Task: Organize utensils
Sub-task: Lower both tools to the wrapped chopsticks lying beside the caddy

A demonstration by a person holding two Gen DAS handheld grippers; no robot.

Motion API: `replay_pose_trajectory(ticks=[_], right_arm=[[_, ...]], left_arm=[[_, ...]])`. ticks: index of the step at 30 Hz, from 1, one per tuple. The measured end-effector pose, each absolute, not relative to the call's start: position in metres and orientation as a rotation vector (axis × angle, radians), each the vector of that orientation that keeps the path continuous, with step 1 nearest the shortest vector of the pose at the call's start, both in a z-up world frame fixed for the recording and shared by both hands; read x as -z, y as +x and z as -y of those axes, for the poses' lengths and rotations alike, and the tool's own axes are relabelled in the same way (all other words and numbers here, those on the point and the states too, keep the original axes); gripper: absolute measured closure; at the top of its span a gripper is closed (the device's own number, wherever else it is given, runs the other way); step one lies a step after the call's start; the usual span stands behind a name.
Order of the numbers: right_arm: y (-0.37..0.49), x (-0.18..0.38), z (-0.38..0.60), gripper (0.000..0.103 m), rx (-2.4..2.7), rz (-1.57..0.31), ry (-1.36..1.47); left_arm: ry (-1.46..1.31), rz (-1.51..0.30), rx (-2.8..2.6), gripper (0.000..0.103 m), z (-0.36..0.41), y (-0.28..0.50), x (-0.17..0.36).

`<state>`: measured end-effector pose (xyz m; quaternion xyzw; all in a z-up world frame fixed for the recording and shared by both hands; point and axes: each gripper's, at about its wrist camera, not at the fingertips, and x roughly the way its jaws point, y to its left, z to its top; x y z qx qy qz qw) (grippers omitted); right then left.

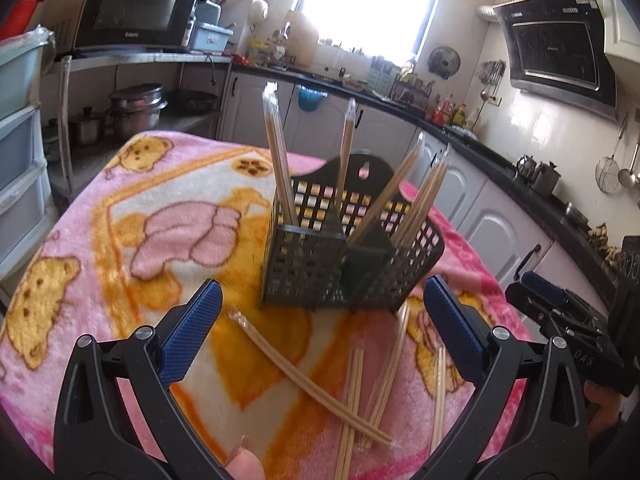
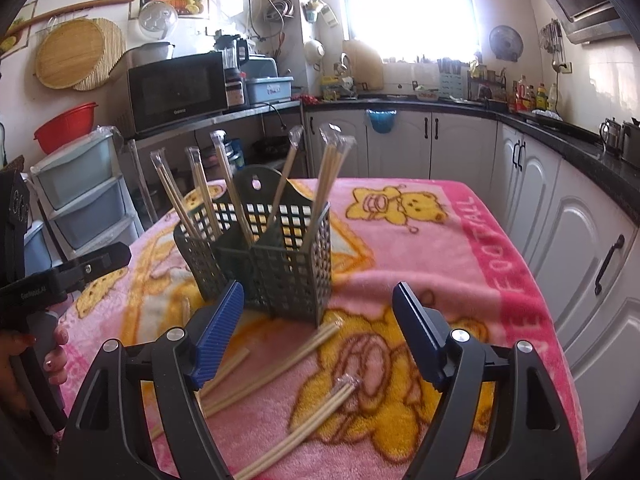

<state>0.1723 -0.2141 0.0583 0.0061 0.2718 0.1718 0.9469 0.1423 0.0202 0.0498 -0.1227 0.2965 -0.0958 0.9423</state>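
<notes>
A dark green perforated utensil basket (image 1: 304, 264) (image 2: 288, 276) stands upright on the pink bear blanket. Several wrapped pairs of wooden chopsticks (image 1: 276, 160) (image 2: 236, 188) lean in its compartments. More wrapped chopsticks (image 1: 312, 384) (image 2: 280, 364) lie loose on the blanket in front of the basket, some crossing each other. My left gripper (image 1: 320, 292) hovers open just short of the basket, above the loose chopsticks, with nothing between its blue pads. My right gripper (image 2: 319, 292) is also open and empty, over the loose chopsticks on the basket's near side. Each gripper shows at the edge of the other's view.
The blanket (image 2: 420, 248) covers a table in a kitchen. White cabinets (image 2: 580, 240) under a black counter run along the right and back. A microwave (image 2: 176, 88) sits on a shelf at the left, above plastic drawers (image 2: 80, 196). A person's hand (image 2: 56, 356) holds the left gripper's handle.
</notes>
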Motion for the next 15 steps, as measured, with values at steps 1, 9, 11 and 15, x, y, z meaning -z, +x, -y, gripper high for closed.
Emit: replay_pose_trajectory(ticks=[1,9,11,15], right_arm=[[0.172,-0.056,0.214,0.029,-0.35,-0.559,0.011],[0.174,-0.036,0.221,0.029,-0.343,-0.613,0.017],[0.176,-0.03,0.222,0.029,-0.341,-0.627,0.02],[0.18,-0.02,0.223,0.029,-0.336,-0.659,0.026]], left_arm=[[-0.25,-0.615,0.196,0.01,-0.019,0.142,-0.046],[-0.226,-0.696,0.191,0.01,-0.01,0.138,-0.018],[-0.214,-0.714,0.186,0.01,-0.009,0.137,-0.011],[-0.214,-0.744,0.172,0.01,-0.009,0.139,-0.001]])
